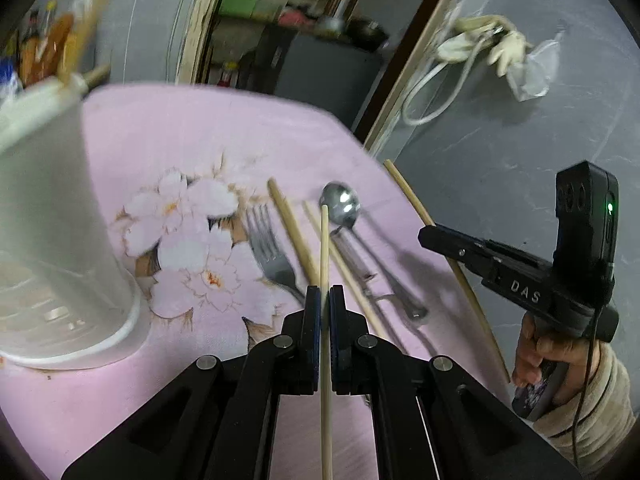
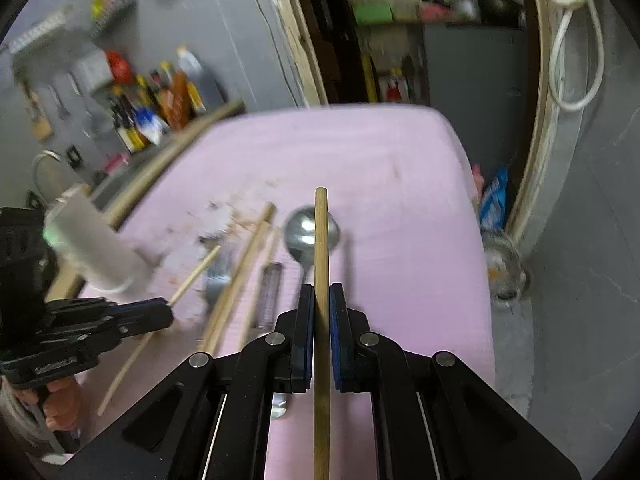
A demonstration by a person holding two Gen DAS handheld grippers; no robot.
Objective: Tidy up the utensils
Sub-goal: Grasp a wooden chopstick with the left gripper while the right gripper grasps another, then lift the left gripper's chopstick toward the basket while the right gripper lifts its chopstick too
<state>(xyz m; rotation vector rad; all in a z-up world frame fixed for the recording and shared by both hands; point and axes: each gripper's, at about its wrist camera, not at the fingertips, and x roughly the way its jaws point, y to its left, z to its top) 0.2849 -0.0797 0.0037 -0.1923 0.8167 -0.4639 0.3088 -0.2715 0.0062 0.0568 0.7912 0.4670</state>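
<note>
Holding one chopstick point(image 1: 325, 264) each, both grippers were clenched; fork point(image 1: 272, 254), spoon point(image 1: 342, 206) and seemingly two chopsticks remained mid-table, the cup point(image 1: 52, 216) awaiting.

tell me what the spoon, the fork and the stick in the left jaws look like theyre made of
Spoon: likely polished metal, its bowl throws bright reflections. Fork: metal too, duller grey sheen. Stick: pale, matte tan, probably wood or bamboo; grain is too blurred to confirm.
</note>
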